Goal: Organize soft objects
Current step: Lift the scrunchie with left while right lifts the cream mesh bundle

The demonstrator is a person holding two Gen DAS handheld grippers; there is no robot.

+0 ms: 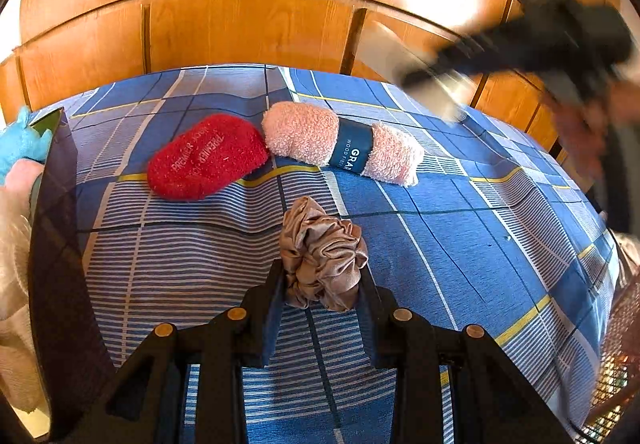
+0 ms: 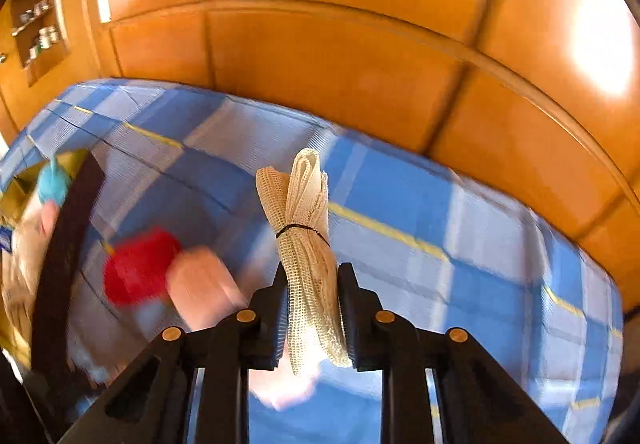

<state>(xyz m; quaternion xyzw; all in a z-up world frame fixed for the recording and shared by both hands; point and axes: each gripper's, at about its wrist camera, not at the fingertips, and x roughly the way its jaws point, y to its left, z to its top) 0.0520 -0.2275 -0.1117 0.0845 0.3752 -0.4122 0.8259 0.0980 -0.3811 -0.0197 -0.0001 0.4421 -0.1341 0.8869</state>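
My left gripper [image 1: 322, 276] is shut on a taupe satin scrunchie [image 1: 322, 258] and holds it over the blue plaid bed cover [image 1: 460, 228]. A red fuzzy yarn ball [image 1: 204, 157] and a pink yarn skein with a blue band [image 1: 340, 143] lie side by side further back. My right gripper [image 2: 313, 280] is shut on a rolled cream mesh cloth tied with a black band [image 2: 306, 228] and holds it above the bed. It shows blurred at the upper right of the left wrist view [image 1: 532, 43]. The red ball [image 2: 138, 264] and the pink skein [image 2: 204, 288] appear blurred below it.
A dark box [image 1: 56, 228] at the left edge of the bed holds a blue plush [image 1: 20, 143] and pale soft items. It also shows in the right wrist view [image 2: 64, 252]. Wooden wall panels [image 1: 248, 27] stand behind the bed. A patterned mesh object [image 1: 620, 356] is at the right edge.
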